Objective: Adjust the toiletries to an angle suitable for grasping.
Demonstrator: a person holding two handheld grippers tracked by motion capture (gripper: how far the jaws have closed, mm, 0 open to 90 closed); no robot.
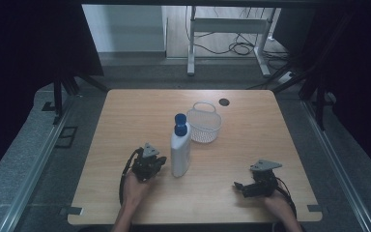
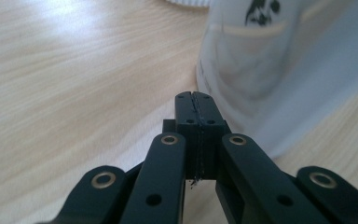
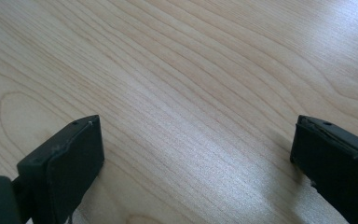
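Note:
A white bottle (image 1: 180, 150) with a blue cap (image 1: 180, 123) stands upright near the middle of the wooden table (image 1: 140, 111). My left gripper (image 1: 160, 161) lies just left of the bottle's base, held in a hand. In the left gripper view its jaws (image 2: 196, 95) are pressed together with nothing between them, and the bottle (image 2: 270, 70) looms blurred just ahead to the right. My right gripper (image 1: 239, 186) rests at the table's front right. Its jaws (image 3: 196, 126) stand wide apart over bare wood.
A small white mesh basket (image 1: 205, 130) with a handle sits just behind and right of the bottle. A dark round hole (image 1: 224, 102) marks the table's far edge. Beyond the table are a white frame's legs and cables on the floor.

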